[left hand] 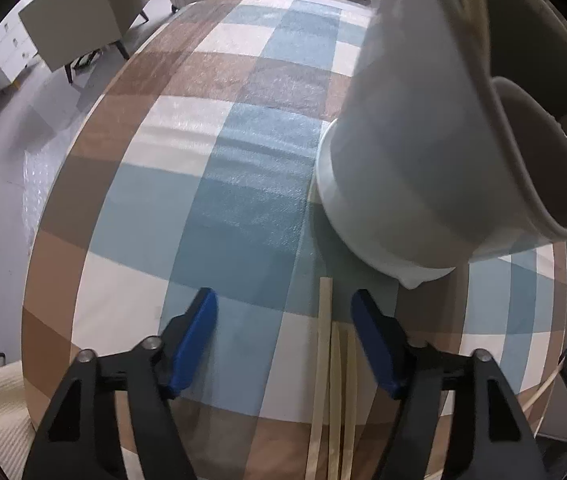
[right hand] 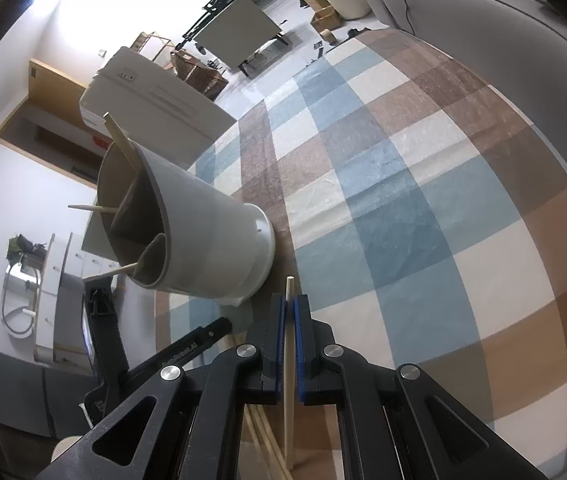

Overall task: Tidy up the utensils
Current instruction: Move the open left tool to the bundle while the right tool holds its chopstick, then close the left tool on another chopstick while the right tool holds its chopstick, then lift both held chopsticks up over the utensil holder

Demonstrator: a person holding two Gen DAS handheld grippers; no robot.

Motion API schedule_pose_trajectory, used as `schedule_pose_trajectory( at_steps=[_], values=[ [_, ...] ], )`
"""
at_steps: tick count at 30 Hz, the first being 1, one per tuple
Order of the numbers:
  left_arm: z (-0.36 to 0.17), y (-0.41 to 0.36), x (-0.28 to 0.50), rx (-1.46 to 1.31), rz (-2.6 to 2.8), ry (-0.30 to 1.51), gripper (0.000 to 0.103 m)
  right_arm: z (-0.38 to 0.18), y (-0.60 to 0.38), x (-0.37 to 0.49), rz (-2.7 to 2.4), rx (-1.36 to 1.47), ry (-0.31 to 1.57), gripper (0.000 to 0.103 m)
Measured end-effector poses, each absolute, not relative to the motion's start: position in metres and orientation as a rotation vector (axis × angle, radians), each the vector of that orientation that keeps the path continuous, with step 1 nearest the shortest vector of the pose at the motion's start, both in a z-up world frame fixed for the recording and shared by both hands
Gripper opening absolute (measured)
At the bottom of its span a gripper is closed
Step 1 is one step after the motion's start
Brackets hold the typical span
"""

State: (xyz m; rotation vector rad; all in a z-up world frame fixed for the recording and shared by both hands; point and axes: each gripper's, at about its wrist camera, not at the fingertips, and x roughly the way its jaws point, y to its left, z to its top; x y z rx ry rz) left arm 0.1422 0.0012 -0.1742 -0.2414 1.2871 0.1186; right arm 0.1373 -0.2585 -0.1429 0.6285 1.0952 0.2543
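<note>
A white utensil holder (left hand: 411,160) with inner compartments stands on the checked tablecloth (left hand: 243,168). In the right wrist view the holder (right hand: 211,236) has three chopsticks (right hand: 123,144) sticking out of it. Several loose chopsticks (left hand: 325,340) lie flat on the cloth between the blue pads of my left gripper (left hand: 283,294), close to the right pad; the pads do not press on them. My right gripper (right hand: 289,300) is shut on a single chopstick (right hand: 289,284), whose tip pokes out past the fingertips, just right of the holder's base.
The round table's edge (left hand: 39,240) curves along the left, with floor and grey chairs (left hand: 79,28) beyond. A white boxy unit (right hand: 151,100) stands behind the holder. More loose chopsticks (right hand: 263,432) lie under the right gripper. A grey sofa (right hand: 483,20) is at the far side.
</note>
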Motion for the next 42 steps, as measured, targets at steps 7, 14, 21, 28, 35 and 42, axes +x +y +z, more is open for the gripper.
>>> schedule_pose_trajectory(
  at_steps=[7, 14, 21, 28, 35, 42],
  values=[
    [-0.170, -0.005, 0.140, -0.173, 0.115, 1.282, 0.003, -0.143, -0.255, 0.139, 0.248, 0.615, 1.093, 0.004],
    [-0.166, 0.002, 0.133, -0.242, 0.085, 1.277, 0.002, -0.137, -0.248, 0.138, 0.251, 0.578, 1.083, 0.004],
    [-0.143, 0.020, 0.120, -0.313, 0.022, 1.197, 0.002, -0.116, -0.229, 0.131, 0.274, 0.462, 1.035, 0.004],
    [-0.105, 0.023, 0.094, -0.372, -0.037, 1.092, 0.002, -0.090, -0.202, 0.110, 0.330, 0.296, 0.948, 0.004],
    [-0.069, 0.011, 0.071, -0.299, -0.140, 0.981, 0.002, -0.072, -0.197, 0.088, 0.329, 0.249, 0.872, 0.004],
    [-0.061, 0.012, 0.067, -0.232, -0.192, 0.952, 0.001, -0.052, -0.195, 0.067, 0.314, 0.214, 0.779, 0.004]
  ],
)
